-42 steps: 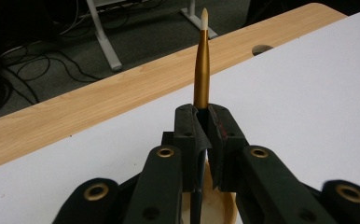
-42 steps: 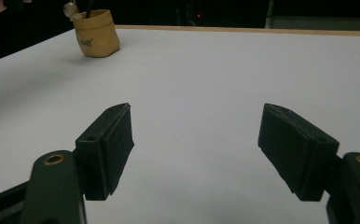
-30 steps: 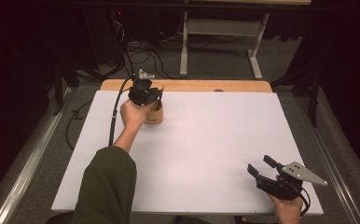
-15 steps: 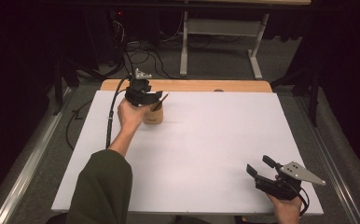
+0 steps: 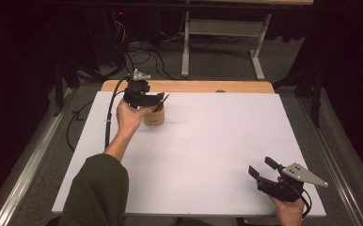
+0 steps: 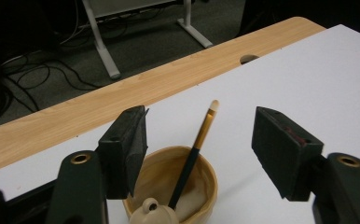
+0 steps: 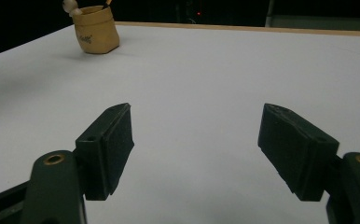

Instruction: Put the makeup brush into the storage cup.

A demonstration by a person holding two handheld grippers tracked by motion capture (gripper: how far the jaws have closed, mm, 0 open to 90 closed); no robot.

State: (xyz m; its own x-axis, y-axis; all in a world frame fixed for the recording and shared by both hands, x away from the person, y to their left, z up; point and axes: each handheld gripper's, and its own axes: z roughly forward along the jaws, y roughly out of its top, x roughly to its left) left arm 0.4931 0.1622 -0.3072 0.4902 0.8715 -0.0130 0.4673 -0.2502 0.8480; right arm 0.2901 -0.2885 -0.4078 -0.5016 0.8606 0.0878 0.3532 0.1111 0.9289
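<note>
A tan wooden cup [image 5: 153,117] stands on the white tabletop [image 5: 217,141] at the far left. Held by a hand with a dark green sleeve, my left gripper [image 5: 159,100] hovers just above the cup. In the left gripper view it [image 6: 200,133] is open over the cup [image 6: 201,186], with nothing touching its pads. A dark pencil-like stick [image 6: 194,154] with a pale tip leans in the cup, beside a small round knob [image 6: 152,212]. My right gripper [image 5: 260,165] sits low at the near right corner. Its jaws [image 7: 197,128] stand open and empty, with the cup [image 7: 95,29] far off.
A bare wooden strip [image 5: 189,86] with a small hole [image 5: 221,91] runs along the table's far edge. Beyond it are white desk legs [image 5: 185,47] and loose cables [image 5: 142,52] on the floor. A metal rail [image 5: 34,160] runs along the left side.
My left gripper has shifted slightly left above the cup. The right gripper has stayed in place.
</note>
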